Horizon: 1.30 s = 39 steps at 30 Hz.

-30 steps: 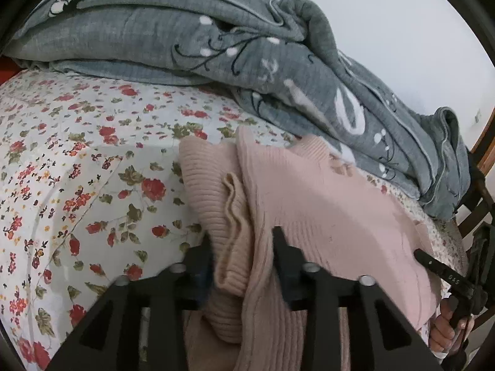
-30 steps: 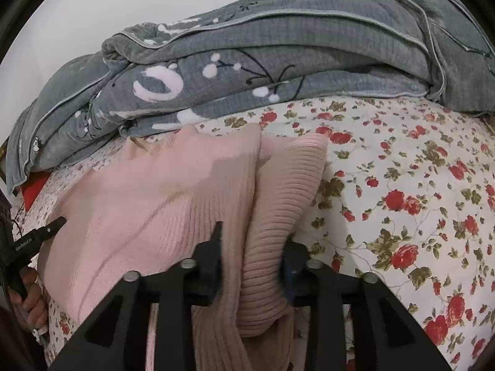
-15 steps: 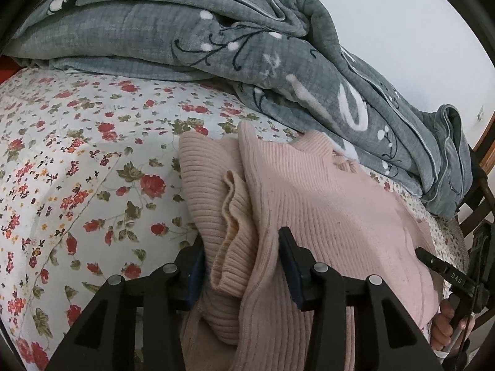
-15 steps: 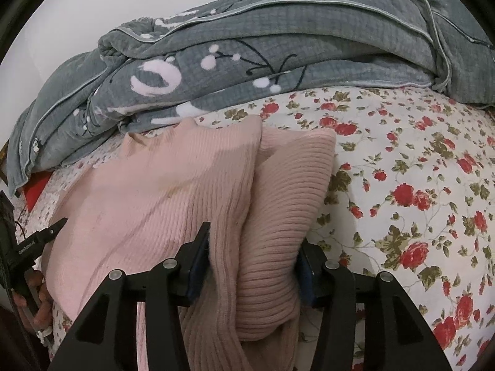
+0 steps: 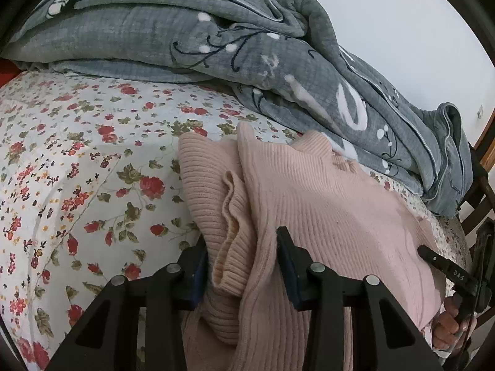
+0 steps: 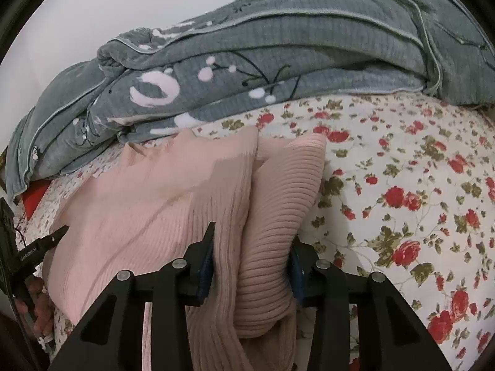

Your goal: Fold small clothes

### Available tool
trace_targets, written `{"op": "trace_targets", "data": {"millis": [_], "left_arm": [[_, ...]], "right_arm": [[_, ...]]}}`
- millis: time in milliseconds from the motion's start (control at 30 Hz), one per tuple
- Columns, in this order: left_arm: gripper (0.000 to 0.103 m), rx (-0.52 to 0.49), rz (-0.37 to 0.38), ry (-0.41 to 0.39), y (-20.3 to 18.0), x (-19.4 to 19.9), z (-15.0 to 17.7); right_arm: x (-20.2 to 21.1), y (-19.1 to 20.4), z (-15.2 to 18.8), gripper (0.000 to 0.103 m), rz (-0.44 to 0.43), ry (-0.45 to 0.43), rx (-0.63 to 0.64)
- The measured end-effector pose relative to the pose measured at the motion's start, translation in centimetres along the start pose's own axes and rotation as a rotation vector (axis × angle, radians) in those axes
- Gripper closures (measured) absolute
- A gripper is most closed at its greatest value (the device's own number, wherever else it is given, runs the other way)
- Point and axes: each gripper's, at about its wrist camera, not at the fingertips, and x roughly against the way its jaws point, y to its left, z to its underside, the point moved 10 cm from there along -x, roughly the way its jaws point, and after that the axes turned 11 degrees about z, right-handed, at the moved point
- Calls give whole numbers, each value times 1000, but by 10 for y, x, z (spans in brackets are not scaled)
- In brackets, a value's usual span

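Note:
A pink ribbed sweater [image 5: 324, 201] lies on the floral bedsheet [image 5: 77, 170] with both side edges folded inward. My left gripper [image 5: 241, 238] has the bunched left fold and sleeve between its jaws, which are closing with both pads against the knit. In the right wrist view the same sweater [image 6: 154, 201] shows its right fold, a thick ribbed roll, inside my right gripper [image 6: 252, 235], whose jaws are also closing and pressing on it. Each gripper appears at the other view's edge: the right gripper [image 5: 445, 266] and the left gripper [image 6: 40, 247].
A rumpled grey quilt [image 5: 216, 46] is heaped along the back of the bed, just behind the sweater's collar; the same quilt [image 6: 278, 61] fills the top of the right wrist view. A hand [image 5: 448, 324] holds the far gripper's handle. Wooden chair slats [image 5: 482, 185] stand at the right.
Both grippers' jaws spread a little around the folds, then narrowed again onto the knit. The sweater and both hands stay where they were.

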Motion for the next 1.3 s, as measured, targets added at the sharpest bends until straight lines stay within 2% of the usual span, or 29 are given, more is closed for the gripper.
{"op": "trace_targets", "data": {"millis": [200,433,533,633,767,933,1133,1300], "left_arm": [[61,5,-5,16,2,-3,1],[60,32,29,30,5,-6,2],[66,24,26,19,4,-4,2],[77,5,31,-9,-1,1,1],[80,-4,46,-33,-4,7,-2],[81,22,106,-77,-5,17,-7],[81,48,122,-94,-9,28,-5],[81,38,117,-92,-21,48,5]], "right_arm": [[-2,3,2,64,25,9,32],[-5,5,3,59,21,24,40],[-5,6,3,60,33,16,52],[-3,5,1,65,21,5,41],[6,3,-3,79,-20,-35,5],[23,7,-8,82,-52,-103,6],[25,4,-9,83,-90,-57,-55],[59,4,0,83,-115,-76,-61]]}}
